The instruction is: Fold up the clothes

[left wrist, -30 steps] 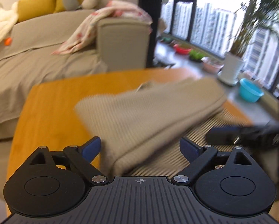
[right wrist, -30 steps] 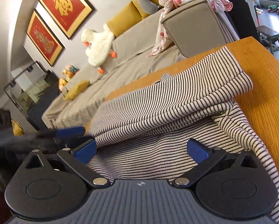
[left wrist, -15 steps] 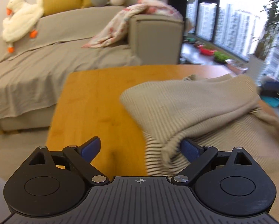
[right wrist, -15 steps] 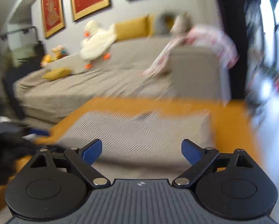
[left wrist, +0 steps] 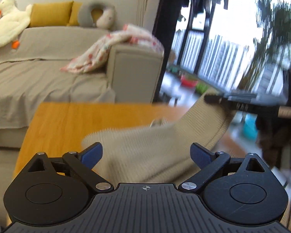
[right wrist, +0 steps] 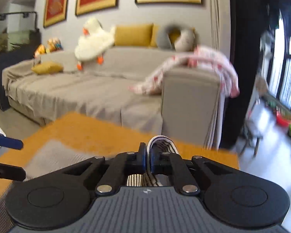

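One striped garment (right wrist: 162, 141), two grippers (right wrist: 148, 160)

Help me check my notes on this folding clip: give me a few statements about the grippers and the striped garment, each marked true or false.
1. The right gripper is shut on the striped garment. True.
2. The left gripper is shut on the garment. False: its jaws stand wide open, with the cloth lying between them.
3. The garment rests partly on the wooden table. True.
4. The white plush duck lies on the table. False: it sits on the sofa.
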Motion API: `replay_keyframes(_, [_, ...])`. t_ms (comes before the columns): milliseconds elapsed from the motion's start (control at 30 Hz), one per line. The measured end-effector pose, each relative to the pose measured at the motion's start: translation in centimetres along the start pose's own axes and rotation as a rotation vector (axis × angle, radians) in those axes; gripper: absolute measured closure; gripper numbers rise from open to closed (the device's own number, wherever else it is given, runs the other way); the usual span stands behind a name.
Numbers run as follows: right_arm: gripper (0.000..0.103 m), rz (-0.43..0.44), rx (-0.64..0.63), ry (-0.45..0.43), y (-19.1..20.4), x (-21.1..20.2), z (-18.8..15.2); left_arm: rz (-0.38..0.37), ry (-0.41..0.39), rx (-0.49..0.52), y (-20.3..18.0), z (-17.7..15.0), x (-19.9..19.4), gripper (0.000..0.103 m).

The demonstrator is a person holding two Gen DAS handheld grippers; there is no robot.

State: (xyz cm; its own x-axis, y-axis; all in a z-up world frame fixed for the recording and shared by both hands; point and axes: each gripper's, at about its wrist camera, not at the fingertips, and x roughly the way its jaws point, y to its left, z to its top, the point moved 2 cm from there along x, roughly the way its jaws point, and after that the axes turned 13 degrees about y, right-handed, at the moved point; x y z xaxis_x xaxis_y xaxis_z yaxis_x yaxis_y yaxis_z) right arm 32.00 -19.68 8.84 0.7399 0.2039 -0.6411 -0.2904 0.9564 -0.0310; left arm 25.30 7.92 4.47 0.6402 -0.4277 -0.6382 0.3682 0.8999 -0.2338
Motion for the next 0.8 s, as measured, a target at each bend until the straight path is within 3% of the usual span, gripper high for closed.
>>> replay_keyframes(67, [0.099, -0.013, 0.009, -0.015, -0.6, 0.0, 0.6, -0.032, -0.019, -0.022, -0.2, 0.5, 0.8, 0.000])
replay_keyframes(233, [0.098, -0.010, 0.151, 0.166, -3.3, 4.6, -4.3, -0.041, 0.066, -0.054, 0.7, -0.4, 5.2, 0.000])
replay_keyframes(433, [0.094, 0.023, 0.197, 0.172, -3.7, 3.8, -4.9, -0.009, 0.067, -0.003, 0.9, -1.9, 6.4, 0.000])
replay_keyframes(467, [0.082, 0.011, 0.185, 0.170, -3.5, 3.6, -4.7, -0.004, 0.064, -0.001, 0.8, -2.0, 6.4, 0.000])
replay_keyframes(500, [0.060, 0.011, 0.189, 0.139, -3.4, 2.8, -4.3, 0.001, 0.061, 0.001, 0.7, -2.1, 6.4, 0.000])
replay_keyframes(533, [0.048, 0.015, 0.197, 0.100, -3.2, 2.0, -3.9, 0.005, 0.059, 0.003, 0.7, -2.2, 6.4, 0.000])
replay_keyframes(567, [0.026, 0.019, 0.205, 0.061, -3.1, 1.1, -3.5, 0.006, 0.058, 0.005, 0.7, -2.3, 6.4, 0.000])
replay_keyframes(600, [0.013, 0.022, 0.213, 0.022, -2.9, 0.2, -3.1, 0.007, 0.059, 0.005, 0.7, -2.3, 6.4, 0.000])
replay_keyframes(700, [0.000, 0.174, 0.266, -0.039, -2.2, -1.1, -2.7, 0.011, 0.063, 0.009, 0.5, -2.3, 6.3, 0.000])
replay_keyframes(800, [0.000, 0.327, 0.337, -0.034, -1.5, -0.7, -2.9, 0.016, 0.063, 0.013, 0.4, -2.4, 6.2, 0.000])
